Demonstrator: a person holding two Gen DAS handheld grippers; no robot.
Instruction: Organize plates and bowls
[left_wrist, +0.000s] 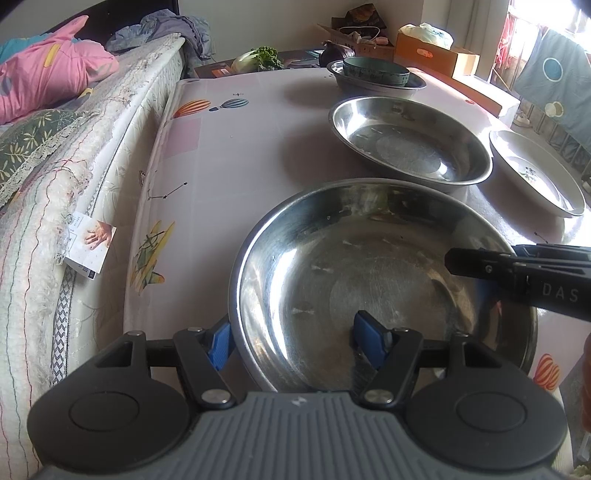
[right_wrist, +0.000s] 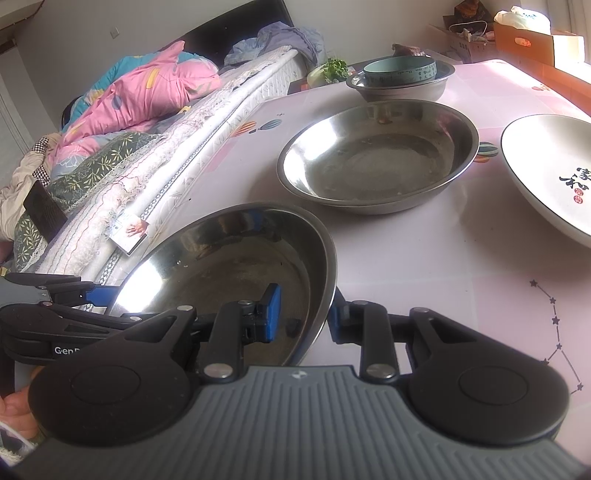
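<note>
A wide steel plate (left_wrist: 369, 266) (right_wrist: 229, 266) lies nearest on the pink table (left_wrist: 240, 166). My right gripper (right_wrist: 301, 315) is shut on its right rim, one blue pad inside and one outside; in the left wrist view the right gripper (left_wrist: 454, 264) reaches in from the right. My left gripper (left_wrist: 295, 341) is open and straddles the left rim, with a wide gap from the rim to the inner pad. Behind stand a second steel plate (left_wrist: 410, 144) (right_wrist: 376, 158), a white ceramic plate (left_wrist: 535, 173) (right_wrist: 546, 162), and a teal bowl (left_wrist: 376, 70) (right_wrist: 400, 72) inside a steel bowl (left_wrist: 369, 86) (right_wrist: 406, 90).
A bed with quilts (left_wrist: 92, 147) runs along the table's left edge, with a small card (left_wrist: 92, 247) wedged against it. Vegetables (left_wrist: 258, 59) and cardboard boxes (left_wrist: 436, 55) sit beyond the far edge. The left half of the table top is bare.
</note>
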